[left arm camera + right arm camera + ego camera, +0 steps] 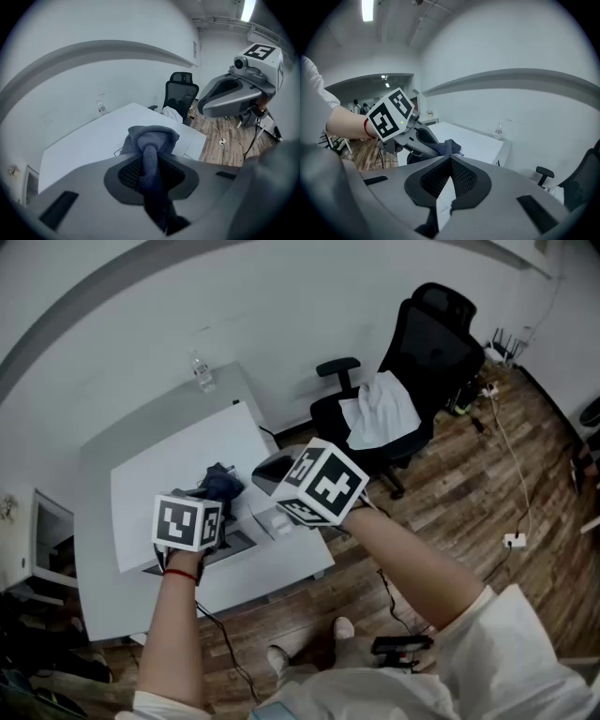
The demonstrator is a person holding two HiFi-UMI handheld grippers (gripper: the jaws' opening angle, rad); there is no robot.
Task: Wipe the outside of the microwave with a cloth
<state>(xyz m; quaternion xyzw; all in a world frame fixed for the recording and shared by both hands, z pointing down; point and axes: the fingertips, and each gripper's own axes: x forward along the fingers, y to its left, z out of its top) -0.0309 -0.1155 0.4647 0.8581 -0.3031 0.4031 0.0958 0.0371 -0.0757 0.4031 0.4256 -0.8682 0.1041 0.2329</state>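
Between left hand-held gripper (pixel 151 161) jaws, cloth (pixel 153 137) clamped; head view shows only bunch.

Light: cool, even, from ceiling strips (pixel 368 9) | Shadows: soft | Edges: fisheye-bent, vignetted | Close foreground: slightly blurred

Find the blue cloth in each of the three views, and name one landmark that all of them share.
Head view: cloth left of centre, in the left gripper.
Left gripper view: cloth dead centre, clamped there.
Right gripper view: cloth just left of centre.
Shared landmark: the water bottle.
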